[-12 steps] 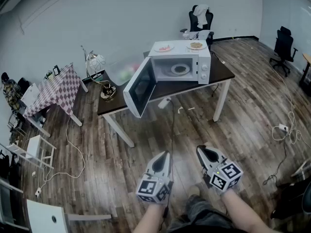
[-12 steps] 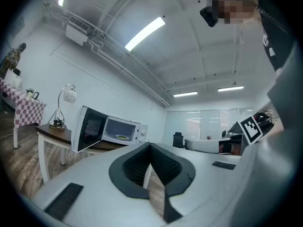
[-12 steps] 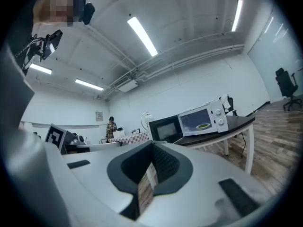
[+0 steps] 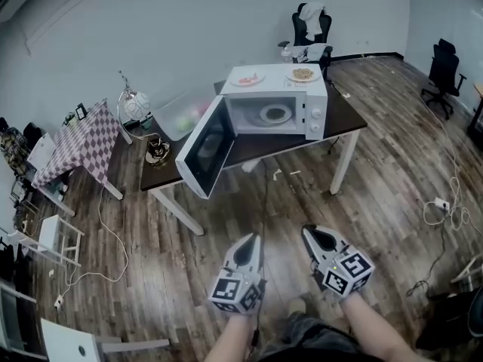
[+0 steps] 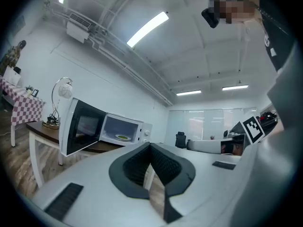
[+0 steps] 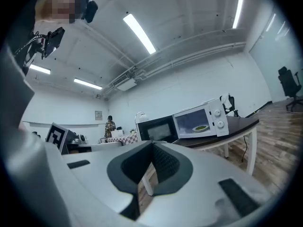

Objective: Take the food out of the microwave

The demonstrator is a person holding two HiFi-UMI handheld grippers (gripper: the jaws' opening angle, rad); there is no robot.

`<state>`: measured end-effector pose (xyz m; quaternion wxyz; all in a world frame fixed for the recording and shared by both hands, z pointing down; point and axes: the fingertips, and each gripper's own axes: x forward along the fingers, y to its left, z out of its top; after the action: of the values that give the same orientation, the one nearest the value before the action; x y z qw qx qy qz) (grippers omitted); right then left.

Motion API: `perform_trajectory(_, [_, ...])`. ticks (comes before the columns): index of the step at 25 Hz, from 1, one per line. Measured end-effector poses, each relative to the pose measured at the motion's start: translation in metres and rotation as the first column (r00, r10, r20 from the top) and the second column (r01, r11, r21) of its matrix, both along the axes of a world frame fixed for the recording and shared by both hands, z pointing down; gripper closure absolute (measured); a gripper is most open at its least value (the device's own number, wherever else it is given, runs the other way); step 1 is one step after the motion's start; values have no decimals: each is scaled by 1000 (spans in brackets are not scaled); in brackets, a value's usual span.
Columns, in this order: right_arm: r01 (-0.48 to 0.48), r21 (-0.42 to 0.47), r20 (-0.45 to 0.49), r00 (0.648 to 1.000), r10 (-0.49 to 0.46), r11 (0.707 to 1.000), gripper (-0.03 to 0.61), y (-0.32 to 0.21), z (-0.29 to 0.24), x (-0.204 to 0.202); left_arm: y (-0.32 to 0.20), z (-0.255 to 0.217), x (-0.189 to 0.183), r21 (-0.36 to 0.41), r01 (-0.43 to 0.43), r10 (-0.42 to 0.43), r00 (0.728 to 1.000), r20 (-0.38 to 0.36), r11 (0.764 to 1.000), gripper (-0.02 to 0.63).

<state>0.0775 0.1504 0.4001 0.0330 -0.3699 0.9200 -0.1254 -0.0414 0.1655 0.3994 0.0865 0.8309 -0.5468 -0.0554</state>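
Okay, we hold both grippers low in front of us, level, aimed at the microwave [image 4: 302, 111] and well short of it

The left gripper [image 4: 251, 241] has its jaws pressed together at the tips with nothing pinched. The right gripper [image 4: 311, 234] is the same, jaws together and empty. The left gripper view and the right gripper view both show the black pads meeting at a point, with only floor seen through the slit below

The microwave sits on a dark table [image 4: 343, 123] with white legs. Its door [image 4: 204, 148] hangs wide open to the left. The food is inside, on a plate [image 4: 274, 114] in the middle of the cavity, untouched. Two more plates sit on the microwave's top, one with pink bits [image 4: 247, 77] at the left and one with brownish food [image 4: 303, 72] at the right

A round lamp [image 4: 134, 104] stands at the table's far left end, a checkered table [image 4: 75, 142] is off to the left, and a black chair [image 4: 311, 25] stands by the back wall

Compared with half a second ago, the table and microwave have slid a little left and down in the head view and the door corner reaches lower, so the camera has shifted. Both grippers sit almost where they were, jaws as before, and the plate has not moved inside the microwave
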Motion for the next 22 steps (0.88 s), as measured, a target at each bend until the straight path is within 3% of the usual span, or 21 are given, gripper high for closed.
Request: perform_trajectory(22, [28,-37,30,999,-27,999,578,-111,15,15,-109,14,9,-16,44,-44,999,-5,999,614])
